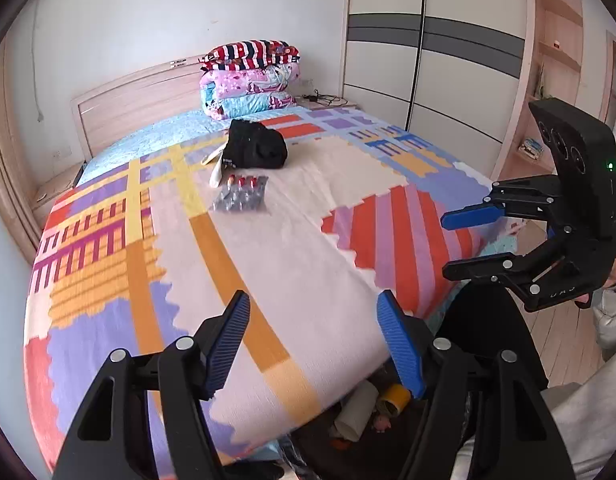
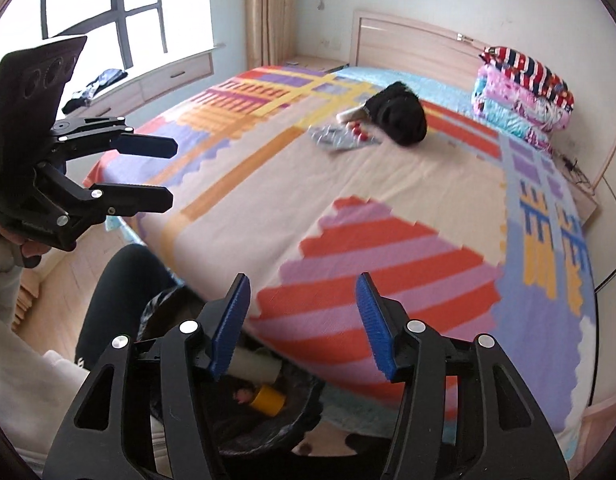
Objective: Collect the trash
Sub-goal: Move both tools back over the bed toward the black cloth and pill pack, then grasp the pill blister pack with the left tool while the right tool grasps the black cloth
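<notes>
On the bed, far from me, lie blister packs of pills [image 1: 240, 196] [image 2: 339, 137], a white wrapper [image 1: 216, 168] and a black cloth [image 1: 256, 145] [image 2: 397, 114]. At the bed's foot stands a black-lined trash bin [image 2: 292, 420] holding a white tube [image 1: 355, 410] [image 2: 254, 368] and a yellow roll [image 1: 395, 398] [image 2: 270, 400]. My left gripper [image 1: 313, 340] [image 2: 170, 172] is open and empty above the bed's foot edge. My right gripper [image 2: 304, 324] [image 1: 445, 244] is open and empty over the bin and the bed edge.
The bed has a colourful blanket [image 1: 292, 248]. Folded quilts [image 1: 250, 80] [image 2: 521, 92] are stacked by the headboard. A wardrobe [image 1: 427, 60] stands to the right, a window ledge [image 2: 148, 80] to the left. The person's leg [image 2: 116, 300] is beside the bin.
</notes>
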Motion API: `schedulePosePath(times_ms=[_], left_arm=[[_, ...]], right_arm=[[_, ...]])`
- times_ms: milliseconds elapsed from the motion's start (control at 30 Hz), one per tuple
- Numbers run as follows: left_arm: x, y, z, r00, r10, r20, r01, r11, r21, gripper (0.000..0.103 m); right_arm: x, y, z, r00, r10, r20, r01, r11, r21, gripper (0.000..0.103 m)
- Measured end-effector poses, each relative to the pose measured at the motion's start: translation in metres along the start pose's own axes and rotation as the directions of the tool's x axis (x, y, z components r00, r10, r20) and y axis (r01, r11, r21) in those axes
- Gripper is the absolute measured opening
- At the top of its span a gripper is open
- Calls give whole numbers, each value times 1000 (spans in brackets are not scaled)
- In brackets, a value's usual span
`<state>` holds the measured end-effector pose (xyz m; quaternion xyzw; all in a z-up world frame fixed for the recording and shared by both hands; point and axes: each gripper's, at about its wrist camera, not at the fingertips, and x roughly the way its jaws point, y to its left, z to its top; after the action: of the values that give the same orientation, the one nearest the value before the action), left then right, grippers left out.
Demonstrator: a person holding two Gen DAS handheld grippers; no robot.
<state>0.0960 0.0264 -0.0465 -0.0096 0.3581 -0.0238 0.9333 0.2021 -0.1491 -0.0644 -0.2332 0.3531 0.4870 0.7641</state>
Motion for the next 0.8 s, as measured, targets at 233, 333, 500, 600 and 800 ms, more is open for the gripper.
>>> schedulePosePath(times_ms=[233,333,500,600,800], left_arm=[[18,15,17,1000,6,1,-6,1000,4,65],[26,23,23,1000,-8,0,8,1000,-7,65],[40,35,33,1000,4,-1,-4,1000,-23,74],[47,41,40,1000,11,-1,-11,1000,-22,75],[63,56,54,1000,26,-4,-26,999,-34,75]], right_arm=[[11,-15,22,1000,-19,15,19,1000,-10,60],[15,-22,34,999,-19,27,19,1000,-5,61],[21,-31,52,999,-26,41,26,1000,-5,63],[26,-35,62,998,-36,48,36,999,-4,67],[39,-46,82,997,-60,55,60,998,1,72]])
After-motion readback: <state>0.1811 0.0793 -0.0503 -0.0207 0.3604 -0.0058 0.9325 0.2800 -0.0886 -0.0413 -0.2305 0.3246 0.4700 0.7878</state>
